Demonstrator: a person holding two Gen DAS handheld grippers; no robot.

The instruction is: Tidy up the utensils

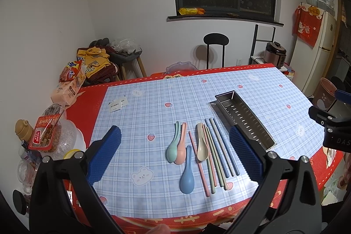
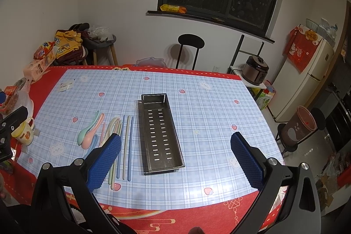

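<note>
A perforated steel utensil tray (image 1: pixel 242 118) (image 2: pixel 159 132) stands empty on the blue checked table mat. Left of it lie a green spoon (image 1: pixel 172 147), a pink spoon (image 1: pixel 181 150), a blue spoon (image 1: pixel 187 174), a beige spoon (image 1: pixel 201 147) and several coloured chopsticks (image 1: pixel 216 155) (image 2: pixel 125 146). The spoons also show in the right wrist view (image 2: pixel 90 133). My left gripper (image 1: pixel 175 155) is open and empty above the utensils. My right gripper (image 2: pixel 175 157) is open and empty above the near end of the tray.
Snack packs and jars (image 1: pixel 47 133) crowd the table's left edge, with a cup (image 2: pixel 24 132) near them. Small paper slips (image 1: pixel 118 103) lie on the mat. A black chair (image 1: pixel 216 45), a stool with clothes (image 1: pixel 98 60), a rice cooker (image 2: pixel 255 70) and a fridge (image 2: pixel 307 78) stand beyond the table.
</note>
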